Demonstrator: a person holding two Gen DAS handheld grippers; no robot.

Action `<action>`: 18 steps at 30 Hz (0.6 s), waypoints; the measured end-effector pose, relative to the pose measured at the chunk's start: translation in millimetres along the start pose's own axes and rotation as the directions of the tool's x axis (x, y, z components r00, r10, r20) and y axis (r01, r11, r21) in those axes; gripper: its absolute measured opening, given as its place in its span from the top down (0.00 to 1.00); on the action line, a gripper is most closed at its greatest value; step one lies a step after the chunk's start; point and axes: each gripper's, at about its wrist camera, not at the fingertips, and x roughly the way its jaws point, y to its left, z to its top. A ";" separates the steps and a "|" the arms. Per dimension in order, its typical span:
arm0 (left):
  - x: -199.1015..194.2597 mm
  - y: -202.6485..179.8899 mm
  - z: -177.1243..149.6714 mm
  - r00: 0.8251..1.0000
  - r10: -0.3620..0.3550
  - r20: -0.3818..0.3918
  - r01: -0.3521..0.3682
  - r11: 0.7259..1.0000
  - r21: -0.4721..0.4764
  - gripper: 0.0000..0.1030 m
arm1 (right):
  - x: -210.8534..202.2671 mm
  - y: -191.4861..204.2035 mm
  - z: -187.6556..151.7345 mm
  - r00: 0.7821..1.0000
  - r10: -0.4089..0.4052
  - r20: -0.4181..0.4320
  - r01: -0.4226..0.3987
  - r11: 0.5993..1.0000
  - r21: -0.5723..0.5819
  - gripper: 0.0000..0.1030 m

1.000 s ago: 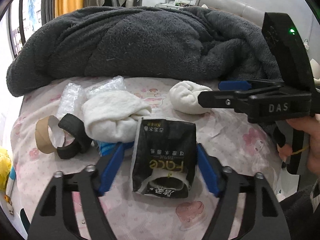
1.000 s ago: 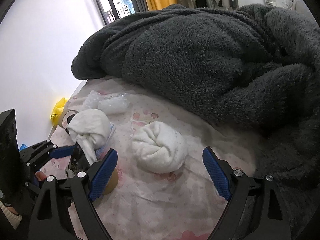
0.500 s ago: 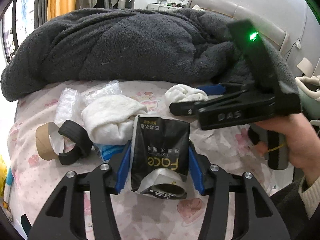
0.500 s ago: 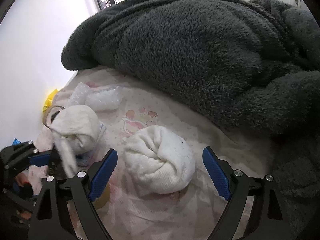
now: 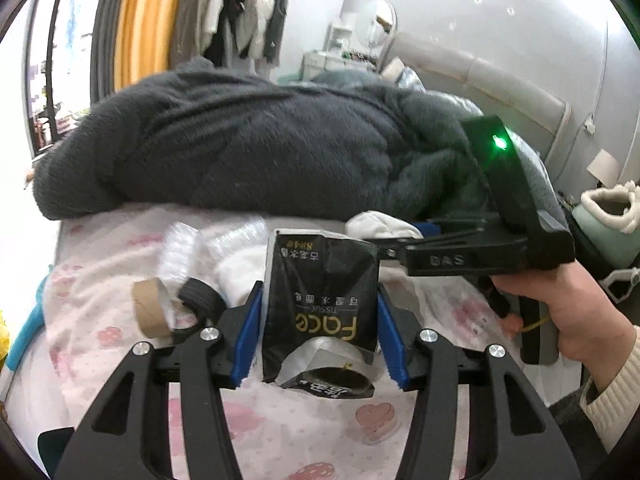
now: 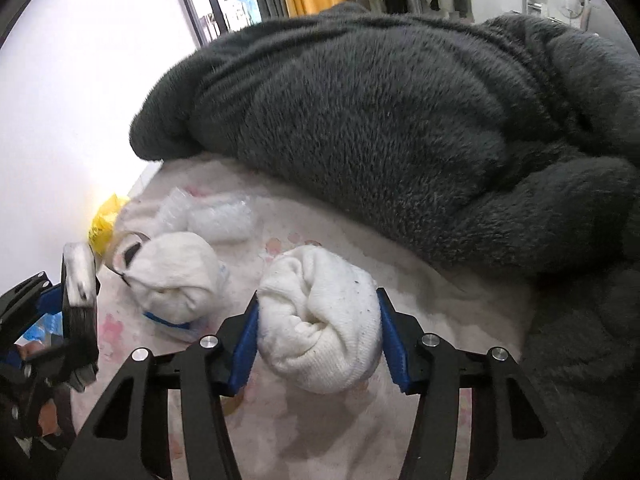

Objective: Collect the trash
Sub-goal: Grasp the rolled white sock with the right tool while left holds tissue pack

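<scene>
On a bed, the left gripper (image 5: 320, 332) clamps a black tissue pack (image 5: 322, 292) between its pads while the right gripper (image 6: 318, 336) squeezes a white sock ball (image 6: 320, 316), likely both for lifting away as trash.

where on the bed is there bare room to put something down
Bare sheet lies near the camera, below the left gripper and its black tissue pack. Crowded: tape rolls, bubble wrap and white cloth bundle cluster left; the grey blanket covers the back.
</scene>
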 end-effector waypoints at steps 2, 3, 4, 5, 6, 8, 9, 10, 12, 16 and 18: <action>-9.1 3.5 0.1 1.000 0.025 0.019 -0.024 1.000 -0.011 0.46 | -11.8 4.1 1.3 1.000 0.010 0.028 -0.011 1.000 0.004 0.47; -14.2 6.1 -0.6 0.999 0.044 0.032 -0.043 0.999 -0.020 0.46 | -18.7 4.7 0.5 0.999 0.014 0.043 -0.014 1.000 0.005 0.47; -17.3 8.3 -1.1 0.998 0.055 0.038 -0.054 0.998 -0.028 0.46 | -24.8 6.3 1.0 0.998 0.019 0.059 -0.019 1.000 0.006 0.47; -22.0 11.8 -2.1 0.996 0.072 0.044 -0.070 0.997 -0.042 0.46 | -31.8 8.8 1.8 0.997 0.025 0.077 -0.025 1.000 0.008 0.47; -25.1 14.4 -3.1 0.995 0.083 0.047 -0.080 0.995 -0.051 0.46 | -38.2 11.8 2.4 0.995 0.035 0.093 -0.037 0.999 0.012 0.47; -35.0 20.8 -7.2 0.991 0.121 0.052 -0.118 0.991 -0.063 0.46 | -46.9 20.0 3.0 0.992 0.058 0.115 -0.060 0.998 0.013 0.47; -38.7 23.1 -9.6 0.989 0.138 0.052 -0.134 0.989 -0.068 0.46 | -49.2 24.8 3.0 0.991 0.064 0.122 -0.065 0.998 0.008 0.47; -44.9 28.0 -13.6 0.986 0.159 0.051 -0.155 0.984 -0.082 0.46 | -52.9 29.5 2.7 0.989 0.070 0.130 -0.071 0.997 0.001 0.47; -51.5 34.9 -17.9 0.981 0.190 0.046 -0.184 0.978 -0.102 0.46 | -58.8 39.2 1.6 0.985 0.090 0.145 -0.089 0.996 -0.009 0.47; -66.0 58.3 -29.8 0.965 0.260 0.031 -0.252 0.956 -0.153 0.46 | -66.4 60.4 0.6 0.979 0.123 0.163 -0.118 0.992 -0.044 0.47; -73.5 70.9 -34.0 0.962 0.272 0.026 -0.262 0.944 -0.199 0.46 | -66.7 74.2 1.9 0.976 0.144 0.167 -0.135 0.989 -0.061 0.47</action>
